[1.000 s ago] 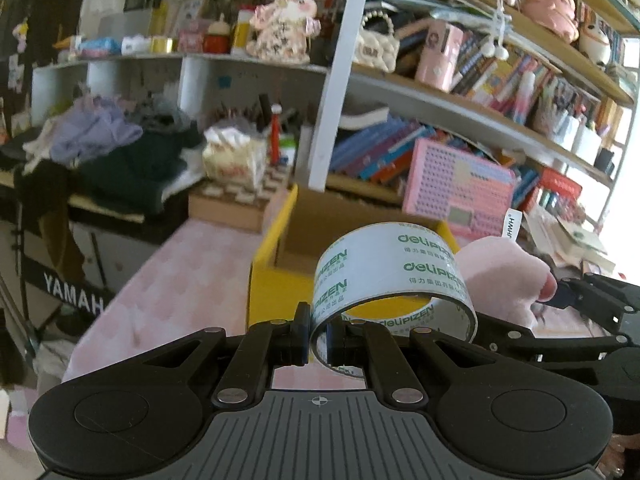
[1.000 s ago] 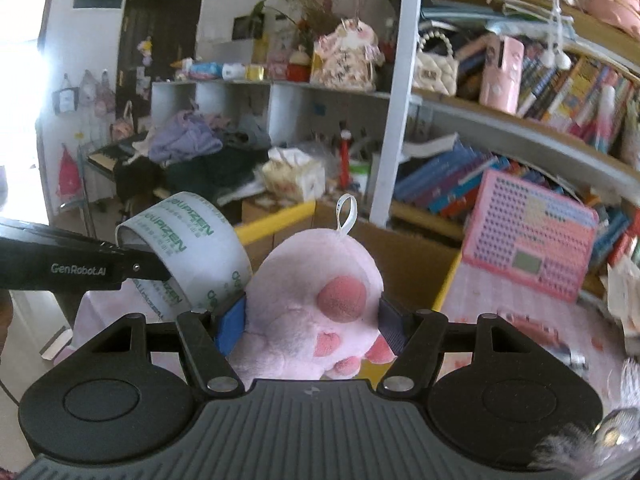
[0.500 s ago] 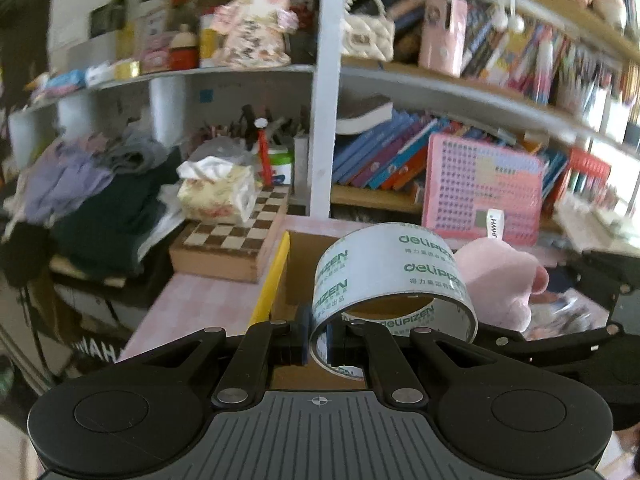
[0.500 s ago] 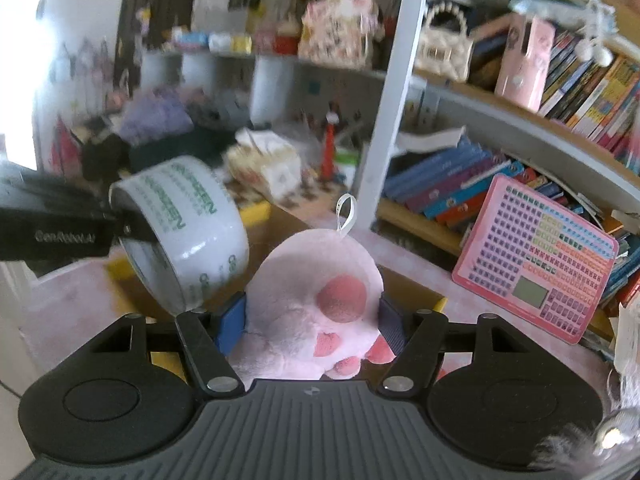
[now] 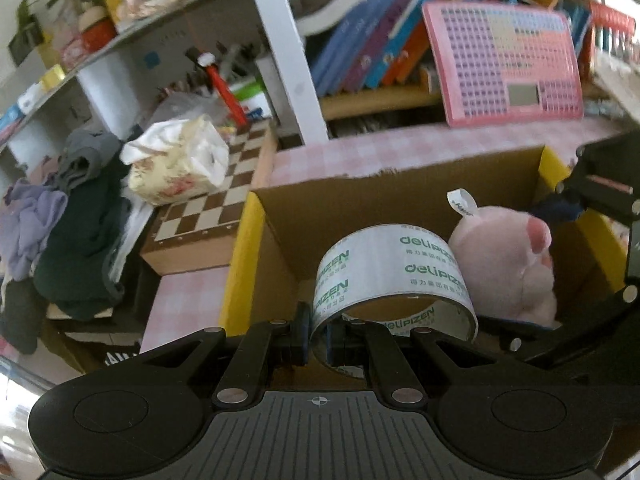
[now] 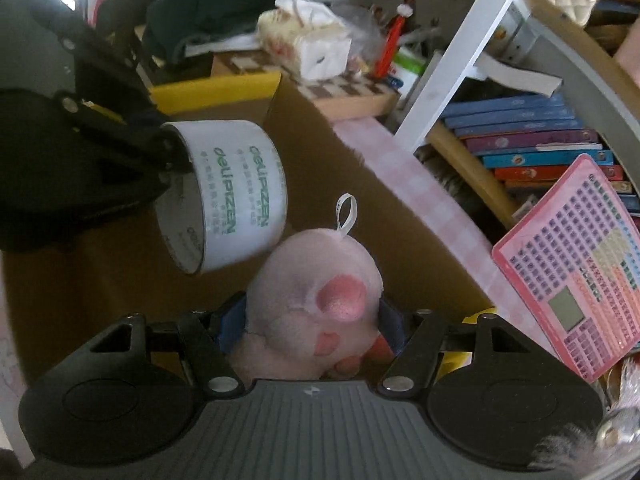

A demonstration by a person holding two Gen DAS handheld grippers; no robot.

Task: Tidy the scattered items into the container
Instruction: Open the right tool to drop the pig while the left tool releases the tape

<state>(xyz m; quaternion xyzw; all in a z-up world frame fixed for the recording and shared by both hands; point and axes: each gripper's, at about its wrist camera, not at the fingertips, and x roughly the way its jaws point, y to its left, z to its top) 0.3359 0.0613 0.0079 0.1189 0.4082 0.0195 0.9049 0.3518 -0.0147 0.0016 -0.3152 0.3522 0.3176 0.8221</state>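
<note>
My left fingers [image 5: 319,334] pinch the wall of a wide roll of clear packing tape with green lettering [image 5: 390,276], holding it over the open brown cardboard box with yellow flaps [image 5: 344,204]. My right fingers [image 6: 310,322] squeeze a soft pink plush toy with a white hanging loop [image 6: 316,308], just beside the tape and also above the box. The box sits on the pink checked table [image 5: 320,156], near its back edge by a wooden chessboard case [image 5: 200,216].
</note>
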